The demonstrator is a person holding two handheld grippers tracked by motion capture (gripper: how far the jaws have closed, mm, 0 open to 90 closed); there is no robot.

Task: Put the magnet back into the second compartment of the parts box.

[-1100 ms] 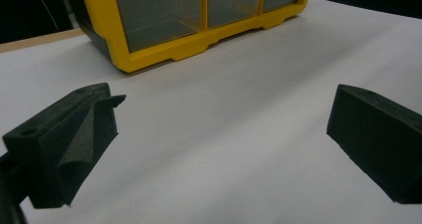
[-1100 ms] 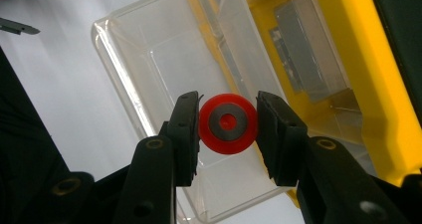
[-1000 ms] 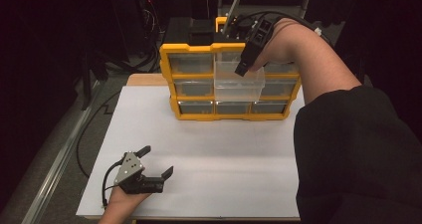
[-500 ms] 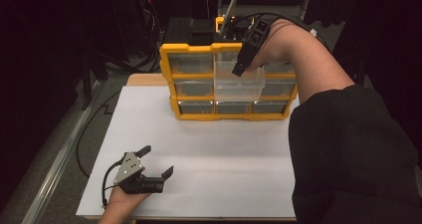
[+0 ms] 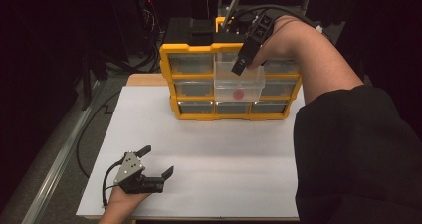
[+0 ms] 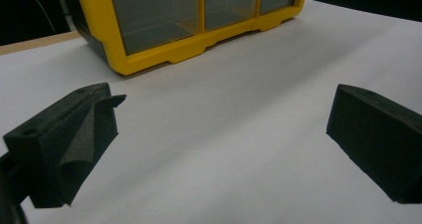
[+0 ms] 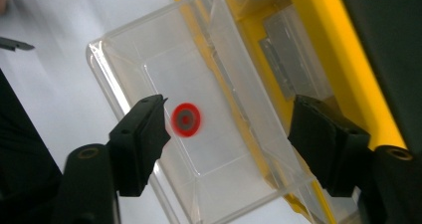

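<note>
A yellow drawer cabinet [image 5: 191,47] stands at the back of the white table top. Its middle clear drawer [image 5: 239,87] is pulled out, and a small red disc with a grey centre [image 5: 238,93] lies inside. My right gripper [image 5: 244,62] hangs just above this drawer, pointing down. In the right gripper view its jaws [image 7: 226,124] have just been opening and stand apart over the drawer [image 7: 149,59]. The slightly blurred disc [image 7: 185,119] sits below them, touched by neither pad. My left gripper [image 5: 158,159] rests open on the table at the front left, nothing between its fingers [image 6: 74,134].
White paper [image 5: 224,149] covers the table between the cabinet and the front edge. Cables [image 5: 89,129] run along the floor at the left. In the left gripper view the cabinet's lower row [image 6: 164,59] is some way ahead of the jaws.
A red disc now shows in the pulled-out drawer, where none showed before. The right gripper has shifted slightly over the drawer. The left gripper has stayed put.
</note>
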